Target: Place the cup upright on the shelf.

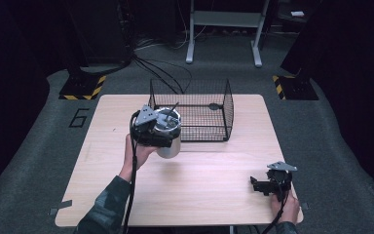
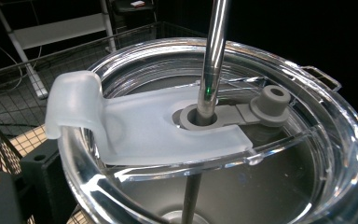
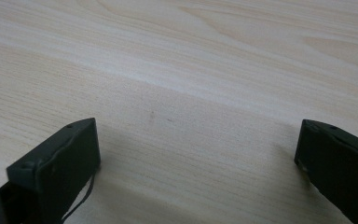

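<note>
Tumbler [image 1: 169, 139] held up in the left gripper [image 1: 152, 130], near the basket [image 1: 228, 107]; next, lower it inside. Right gripper [image 1: 271, 185] rests, jaws wide.

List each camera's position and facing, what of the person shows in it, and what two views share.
High view: above the person's side, facing forward and down on the table; forearms, left gripper at the tumbler, right gripper.
Left gripper view: on the left gripper, facing the tumbler's clear lid and straw.
Right gripper view: low, facing bare tabletop between open jaws.
Shared: tumbler and wire basket in high and left views.
</note>
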Action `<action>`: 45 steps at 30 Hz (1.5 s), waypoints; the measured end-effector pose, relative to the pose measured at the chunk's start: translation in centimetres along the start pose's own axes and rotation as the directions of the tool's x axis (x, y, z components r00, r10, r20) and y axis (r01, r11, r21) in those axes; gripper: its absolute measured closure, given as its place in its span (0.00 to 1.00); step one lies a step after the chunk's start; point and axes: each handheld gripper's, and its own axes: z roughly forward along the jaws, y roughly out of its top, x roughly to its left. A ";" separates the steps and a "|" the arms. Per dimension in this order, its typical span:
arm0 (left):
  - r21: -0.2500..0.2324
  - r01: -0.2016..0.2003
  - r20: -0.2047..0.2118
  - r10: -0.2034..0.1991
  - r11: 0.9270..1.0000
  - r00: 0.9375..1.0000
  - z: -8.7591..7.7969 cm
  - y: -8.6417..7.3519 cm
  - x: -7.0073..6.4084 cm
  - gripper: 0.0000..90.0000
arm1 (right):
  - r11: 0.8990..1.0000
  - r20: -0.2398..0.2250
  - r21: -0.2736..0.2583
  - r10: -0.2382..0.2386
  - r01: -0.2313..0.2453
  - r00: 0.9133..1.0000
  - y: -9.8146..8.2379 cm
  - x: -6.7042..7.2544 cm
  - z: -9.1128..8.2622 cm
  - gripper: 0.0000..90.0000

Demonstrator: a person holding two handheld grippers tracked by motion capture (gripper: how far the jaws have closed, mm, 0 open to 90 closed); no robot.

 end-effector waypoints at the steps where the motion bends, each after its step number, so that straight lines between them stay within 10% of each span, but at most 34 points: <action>1: -0.005 0.003 -0.002 -0.003 1.000 1.000 0.0 0.1 0.0 0.04 | 1.000 0.000 -0.001 -0.003 0.003 1.000 0.0 0.0 0.0 0.00; 45: -0.054 0.025 -0.017 -0.026 0.998 1.000 2.6 6.2 2.9 0.04 | 1.000 0.000 0.000 0.000 0.000 1.000 0.0 0.0 0.0 0.00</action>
